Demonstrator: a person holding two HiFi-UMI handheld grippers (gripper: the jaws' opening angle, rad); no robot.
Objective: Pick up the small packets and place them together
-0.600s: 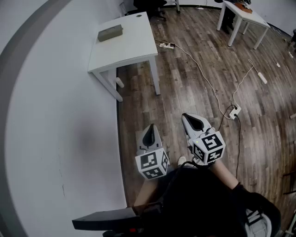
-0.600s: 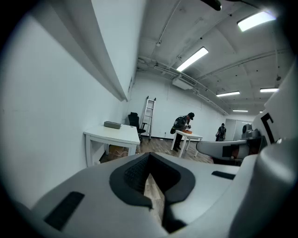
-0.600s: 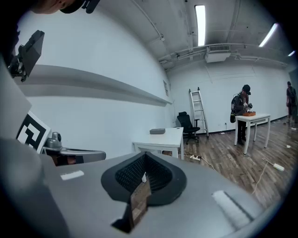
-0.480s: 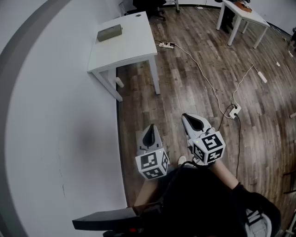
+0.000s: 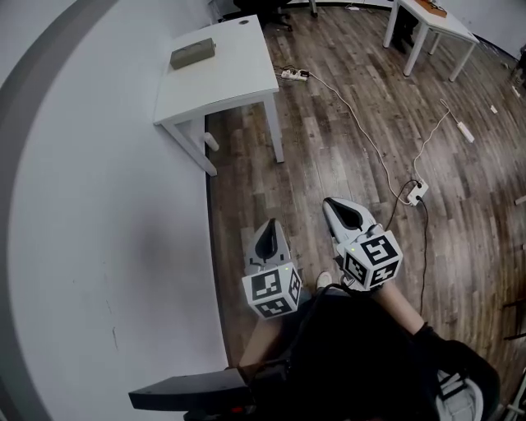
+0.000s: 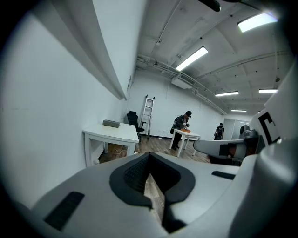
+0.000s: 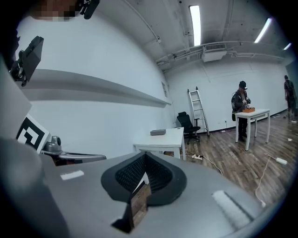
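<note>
No small packets show in any view. In the head view my left gripper [image 5: 269, 225] and right gripper [image 5: 330, 205] are held side by side above the wooden floor, both pointing toward a white table [image 5: 234, 86]. A grey box [image 5: 192, 53] lies on that table near the wall. Both grippers are shut with nothing between the jaws; the left gripper view [image 6: 150, 157] and the right gripper view [image 7: 144, 157] show only a thin slit of floor between the pads. The table [image 7: 164, 138] with the grey box [image 7: 158, 132] stands some way ahead.
A white wall [image 5: 90, 205] runs along the left. Cables and power strips [image 5: 294, 76] [image 5: 417, 194] lie on the floor. A second white table [image 5: 431, 25] stands at the back right, with a person [image 7: 242, 109] beside it. A ladder [image 6: 147, 116] and a chair [image 7: 188, 123] stand by the far wall.
The head view has shifted slightly, so the white table sits a little higher in the frame. Both grippers keep their place and stay shut.
</note>
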